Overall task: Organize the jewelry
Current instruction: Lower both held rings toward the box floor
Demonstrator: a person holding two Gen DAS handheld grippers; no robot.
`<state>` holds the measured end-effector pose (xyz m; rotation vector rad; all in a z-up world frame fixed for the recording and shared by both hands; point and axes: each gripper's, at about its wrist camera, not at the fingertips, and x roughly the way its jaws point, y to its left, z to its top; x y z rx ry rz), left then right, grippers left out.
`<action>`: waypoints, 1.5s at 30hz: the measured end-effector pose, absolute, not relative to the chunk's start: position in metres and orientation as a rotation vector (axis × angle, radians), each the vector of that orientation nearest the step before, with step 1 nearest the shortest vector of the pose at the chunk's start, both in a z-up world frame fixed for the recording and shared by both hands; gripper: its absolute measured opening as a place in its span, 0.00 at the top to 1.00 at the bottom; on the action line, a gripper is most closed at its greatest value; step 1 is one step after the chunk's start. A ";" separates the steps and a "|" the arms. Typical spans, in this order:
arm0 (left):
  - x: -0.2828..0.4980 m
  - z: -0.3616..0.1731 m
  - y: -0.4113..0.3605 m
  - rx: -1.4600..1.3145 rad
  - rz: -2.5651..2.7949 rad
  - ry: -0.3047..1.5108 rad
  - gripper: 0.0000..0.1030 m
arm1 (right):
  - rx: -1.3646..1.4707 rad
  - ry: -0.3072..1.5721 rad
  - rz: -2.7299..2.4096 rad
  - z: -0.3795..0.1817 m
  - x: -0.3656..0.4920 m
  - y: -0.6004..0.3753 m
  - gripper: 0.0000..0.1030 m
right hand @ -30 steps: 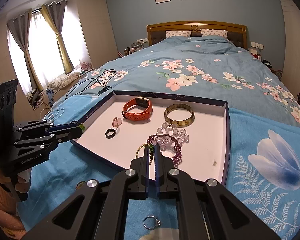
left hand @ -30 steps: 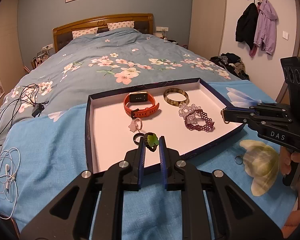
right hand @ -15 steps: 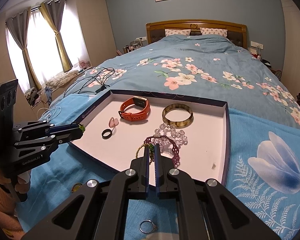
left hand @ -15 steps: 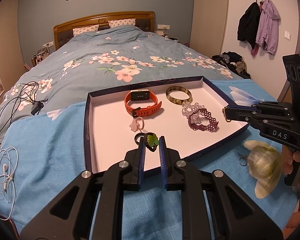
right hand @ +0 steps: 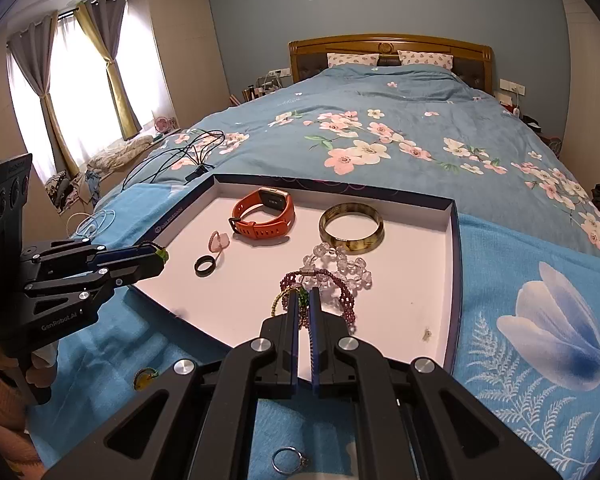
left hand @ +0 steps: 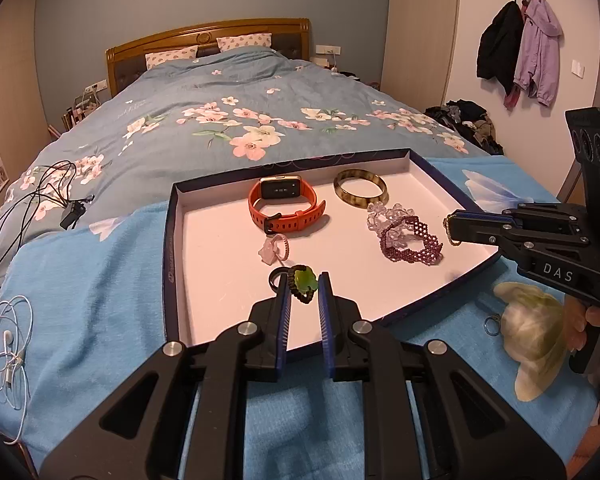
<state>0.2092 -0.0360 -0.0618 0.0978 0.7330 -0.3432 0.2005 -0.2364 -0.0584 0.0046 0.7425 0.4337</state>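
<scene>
A dark-rimmed white tray (left hand: 220, 280) lies on the bed with an orange watch (left hand: 286, 206), a horn bangle (left hand: 360, 193), clear beads (left hand: 386, 214), a maroon bracelet (left hand: 410, 240), a pink ring (left hand: 276, 246) and a black ring (left hand: 276, 278). My left gripper (left hand: 304, 284) is shut on a green-stone cord piece (left hand: 304, 280) over the tray's near edge. My right gripper (right hand: 303, 300) is shut on a gold beaded bracelet (right hand: 280, 300) with a green stone, above the maroon bracelet (right hand: 332, 292).
A silver ring (right hand: 288, 460) and a small yellow-green piece (right hand: 145, 378) lie on the blue blanket near the tray. Black cables (left hand: 32, 200) and white earphones (left hand: 8, 340) lie to the left. Clothes hang on the right wall (left hand: 520, 40).
Both grippers have shifted slightly nearer over the tray, still holding their pieces. The jewelry in the tray has not moved.
</scene>
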 end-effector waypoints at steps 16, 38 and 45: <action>0.214 -0.064 -0.037 0.098 -0.343 0.740 0.86 | -0.011 0.764 0.415 -0.064 0.210 -0.231 0.97; 0.223 -0.071 -0.038 0.099 -0.335 0.767 0.86 | -0.034 0.795 0.386 -0.073 0.221 -0.226 0.97; 0.226 -0.073 -0.037 0.096 -0.330 0.777 0.86 | -0.041 0.800 0.374 -0.074 0.225 -0.224 0.97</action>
